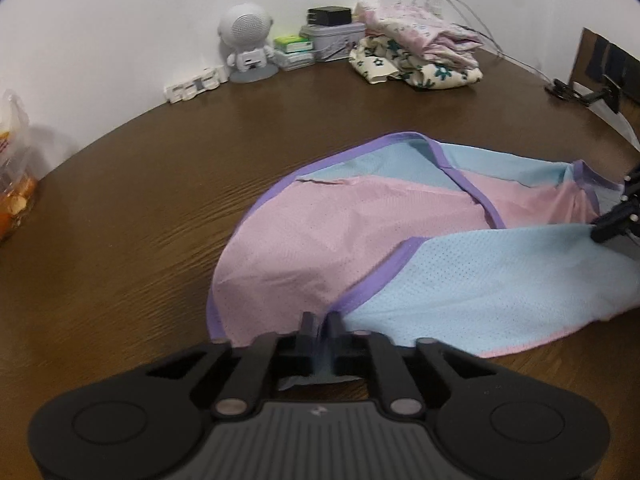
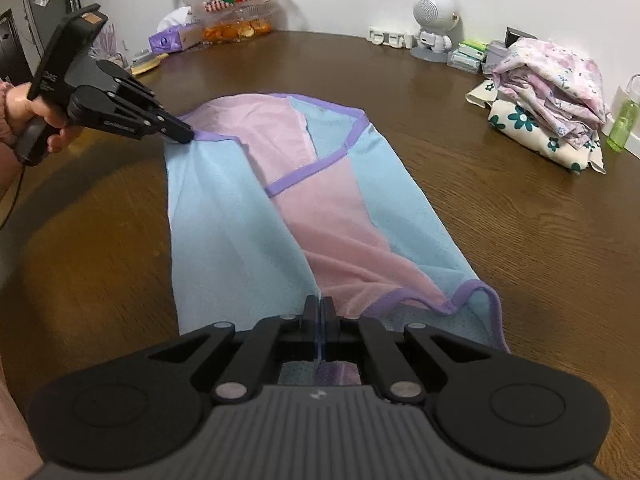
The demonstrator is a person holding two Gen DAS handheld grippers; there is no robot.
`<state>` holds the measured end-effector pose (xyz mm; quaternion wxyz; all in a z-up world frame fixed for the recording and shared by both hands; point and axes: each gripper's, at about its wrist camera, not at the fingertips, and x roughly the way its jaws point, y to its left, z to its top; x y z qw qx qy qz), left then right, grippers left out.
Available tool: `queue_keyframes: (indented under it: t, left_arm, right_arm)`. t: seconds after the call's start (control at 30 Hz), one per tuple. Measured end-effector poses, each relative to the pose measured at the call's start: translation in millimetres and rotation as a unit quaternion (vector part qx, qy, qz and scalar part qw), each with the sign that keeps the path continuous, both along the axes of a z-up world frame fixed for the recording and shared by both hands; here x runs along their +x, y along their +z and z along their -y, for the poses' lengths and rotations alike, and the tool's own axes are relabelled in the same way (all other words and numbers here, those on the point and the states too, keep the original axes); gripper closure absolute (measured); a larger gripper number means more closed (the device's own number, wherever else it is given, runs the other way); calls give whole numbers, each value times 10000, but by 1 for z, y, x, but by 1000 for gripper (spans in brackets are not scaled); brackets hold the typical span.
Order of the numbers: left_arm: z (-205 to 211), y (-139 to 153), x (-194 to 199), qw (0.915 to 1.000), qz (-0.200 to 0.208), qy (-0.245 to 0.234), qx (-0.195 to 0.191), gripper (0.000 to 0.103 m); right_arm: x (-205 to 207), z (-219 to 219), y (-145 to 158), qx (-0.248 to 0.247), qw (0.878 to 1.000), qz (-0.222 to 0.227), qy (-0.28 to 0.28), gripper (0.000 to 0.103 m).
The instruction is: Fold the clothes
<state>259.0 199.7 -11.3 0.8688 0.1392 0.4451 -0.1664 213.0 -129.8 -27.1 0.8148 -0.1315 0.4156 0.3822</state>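
Observation:
A pink and light-blue mesh garment with purple trim (image 1: pixel 360 240) lies spread on the brown wooden table (image 1: pixel 160 200); it also shows in the right wrist view (image 2: pixel 320 200). My left gripper (image 1: pixel 322 320) is shut on the garment's blue edge near its purple trim. It shows from outside in the right wrist view (image 2: pixel 186 136), pinching the far left corner. My right gripper (image 2: pixel 320 308) is shut on the near blue edge of the garment. Its fingers (image 1: pixel 612 224) show at the right edge of the left wrist view, holding blue fabric lifted off the table.
A pile of folded floral clothes (image 2: pixel 552 96) sits at the back right. A white astronaut speaker (image 2: pixel 434 24), small boxes (image 1: pixel 296 50), a white power strip (image 1: pixel 196 84), a green bottle (image 2: pixel 624 120) and snack bags (image 2: pixel 232 12) line the wall.

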Motion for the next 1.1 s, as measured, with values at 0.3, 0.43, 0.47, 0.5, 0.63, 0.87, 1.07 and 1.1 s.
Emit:
queue_keyframes:
  t: [0.3,0.43,0.47,0.5,0.63,0.87,1.07,1.1]
  left_arm:
    - [30,32,-25,9977,514,-338,-284,61]
    - [77,30,-33,9921,457,-1086,-420,69]
    - [89,26,-33,9905,395,-1239,-457,70]
    - [99,20,-34,9902,334,-1296,-395,73]
    - [118,-1,-33,9919,153,-1235,-273,72]
    - [101,-12,-23,9977,38,-535,-405,55]
    - [108,-6,-32,9978,-160,-467,-448,54]
    - [112,-6,-37,9977,-178,-496,-434,54]
  right_arm:
    - [-29,33,37,280,9990,243,-262,86]
    - [-54,29,32,64,9999,154,39,86]
    - [-58,28,29,56,9999,112,69,86]
    - [-62,28,25,56,9999,83,80,86]
    - [-78,43,8,-116,9998,97,-115,86]
    - [-103,106,-3,-13,9963,254,-823,82]
    - [-118,126,-2,-80,9958,395,-817,82]
    - [-119,130,-1,-94,9959,383,-817,82]
